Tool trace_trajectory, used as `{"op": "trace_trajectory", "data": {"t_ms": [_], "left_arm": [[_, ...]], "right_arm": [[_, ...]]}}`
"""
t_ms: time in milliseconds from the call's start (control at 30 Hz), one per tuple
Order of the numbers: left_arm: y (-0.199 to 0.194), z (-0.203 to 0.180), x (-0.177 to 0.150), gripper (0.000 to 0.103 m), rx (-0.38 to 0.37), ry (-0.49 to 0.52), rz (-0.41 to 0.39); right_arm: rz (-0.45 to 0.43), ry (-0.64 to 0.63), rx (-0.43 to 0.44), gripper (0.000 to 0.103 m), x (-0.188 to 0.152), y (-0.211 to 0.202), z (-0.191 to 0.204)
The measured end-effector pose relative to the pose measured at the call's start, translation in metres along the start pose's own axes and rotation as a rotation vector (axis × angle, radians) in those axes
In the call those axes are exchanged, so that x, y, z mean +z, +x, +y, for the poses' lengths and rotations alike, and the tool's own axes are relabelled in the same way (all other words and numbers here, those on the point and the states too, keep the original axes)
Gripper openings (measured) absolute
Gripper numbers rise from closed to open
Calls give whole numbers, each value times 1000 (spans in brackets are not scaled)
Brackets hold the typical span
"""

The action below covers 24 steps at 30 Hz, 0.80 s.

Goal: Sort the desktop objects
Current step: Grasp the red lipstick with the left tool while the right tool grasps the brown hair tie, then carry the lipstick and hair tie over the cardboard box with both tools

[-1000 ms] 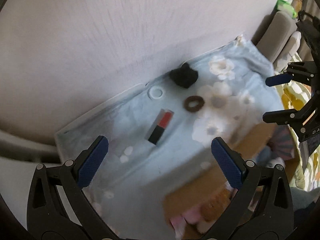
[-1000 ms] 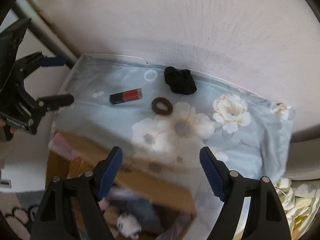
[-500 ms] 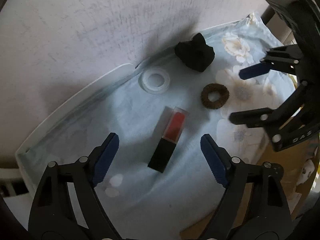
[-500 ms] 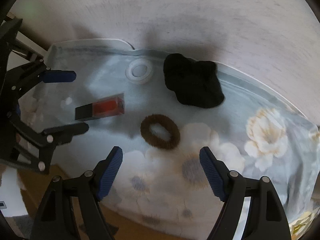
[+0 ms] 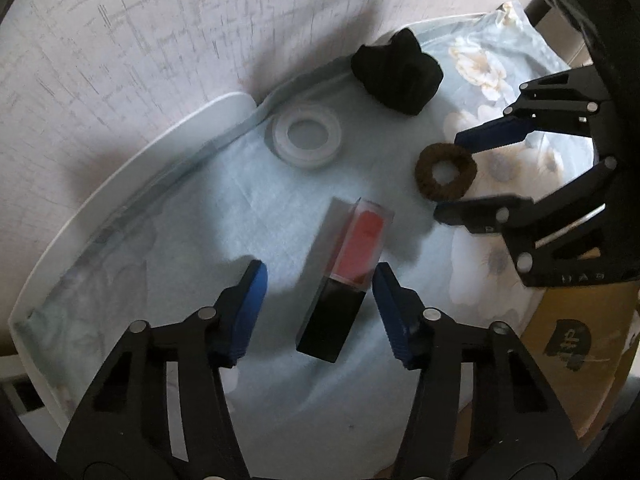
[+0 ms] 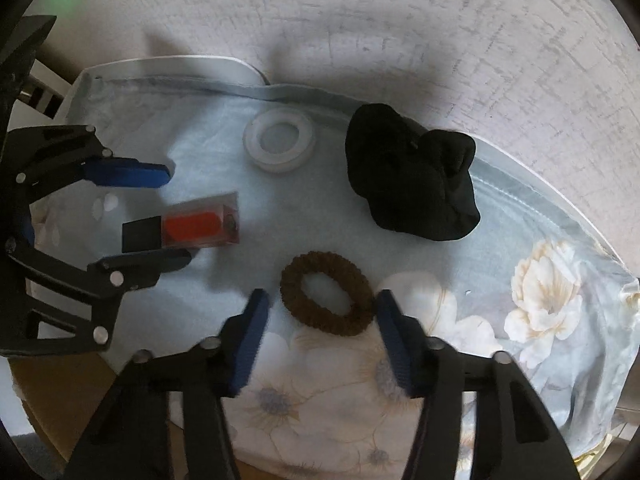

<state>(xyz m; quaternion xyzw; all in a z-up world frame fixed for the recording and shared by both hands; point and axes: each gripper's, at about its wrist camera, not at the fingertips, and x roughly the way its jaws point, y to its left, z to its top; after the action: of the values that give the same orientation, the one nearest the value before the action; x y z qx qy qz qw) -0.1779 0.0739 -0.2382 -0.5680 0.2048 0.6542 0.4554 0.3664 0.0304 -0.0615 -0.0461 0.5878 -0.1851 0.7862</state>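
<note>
- The lipstick [image 5: 347,276] is a square stick, black at the base with a clear cap showing red inside. It lies flat on the pale blue flowered cloth [image 5: 192,240], black end toward the left gripper.
- The hair tie [image 6: 326,294] is a fuzzy brown ring lying flat on the cloth, just in front of the right gripper.
- A crumpled black cloth [image 6: 412,188] sits near the wall [image 6: 400,20], and a clear tape roll [image 6: 280,142] lies flat beside it.
- The left gripper [image 5: 318,278] points down at the lipstick. Its jaws are closing with the black base between them; the right pad is about at the stick's edge, the left pad stands clear, so nothing is pinched yet.
- The right gripper [image 6: 322,300] is closing too, with the hair tie between its blue pads. The pads stand just off the ring, one at each side, not squeezing it.
- The left wrist view shows the right gripper [image 5: 472,176] from the side, one finger above the hair tie [image 5: 446,176] and one below. It also shows a brown cardboard box [image 5: 576,344] at the lower right, with a dark mark on it.
- The right wrist view shows the left gripper [image 6: 176,216] from the side, its fingers straddling the lipstick [image 6: 184,228]. It alone shows the large cream flowers printed on the right part of the cloth [image 6: 552,292].
</note>
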Motion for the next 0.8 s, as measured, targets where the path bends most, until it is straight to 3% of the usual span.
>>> {"op": "trace_trajectory", "data": {"t_ms": [100,233,533,800], "left_arm": [[0,-4,0,46,6,21,-4],[-1,-6,-1,21,-2,31,-12],[-10,-2,-6,18,-5,7,-17],[-54,1,-6,18,-11,-54,-49]], "right_arm": [[3,-13,-11,33,-1,0,2],[-3,-23,-22,18,-2,-3,5],[-22,-2,-7,16,-11,-14,4],[-82,-14,5,15,-27,-60,10]]}}
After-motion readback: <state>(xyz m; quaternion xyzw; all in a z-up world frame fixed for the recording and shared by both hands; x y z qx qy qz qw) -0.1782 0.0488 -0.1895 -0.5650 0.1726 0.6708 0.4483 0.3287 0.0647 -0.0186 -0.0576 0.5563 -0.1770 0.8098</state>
